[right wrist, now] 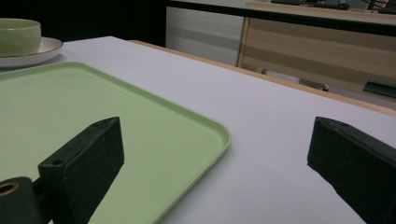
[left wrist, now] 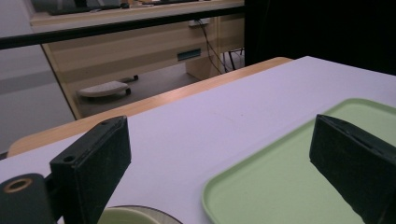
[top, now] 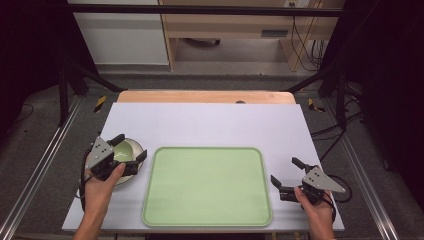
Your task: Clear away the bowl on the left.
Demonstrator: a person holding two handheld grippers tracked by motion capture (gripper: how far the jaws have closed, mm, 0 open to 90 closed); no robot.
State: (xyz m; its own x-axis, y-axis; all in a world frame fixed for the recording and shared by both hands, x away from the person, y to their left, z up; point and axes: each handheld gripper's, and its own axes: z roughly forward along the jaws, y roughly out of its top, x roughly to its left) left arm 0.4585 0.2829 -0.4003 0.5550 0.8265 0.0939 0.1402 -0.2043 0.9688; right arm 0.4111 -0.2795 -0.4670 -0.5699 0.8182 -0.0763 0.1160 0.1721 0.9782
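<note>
A pale green tray (top: 207, 200) lies empty in the middle of the white table top. Left of it a pale green bowl (top: 123, 151) sits on a white plate (top: 123, 179). My left gripper (top: 130, 147) hovers open just above the bowl, one jaw on either side of it, touching nothing. The left gripper view has the bowl's rim (left wrist: 135, 217) at the bottom edge between the jaws, and the tray's corner (left wrist: 289, 182) to the right. My right gripper (top: 286, 170) stands open and empty beside the tray's right edge. Its view looks across the tray (right wrist: 93, 116) to the bowl (right wrist: 18, 35).
The white sheet (top: 210, 125) covers a wooden table whose far edge (top: 205, 96) shows beyond it. Black frame bars (top: 70, 80) stand at the far corners. Wooden furniture (top: 250, 30) and cables (top: 305, 45) lie beyond the table.
</note>
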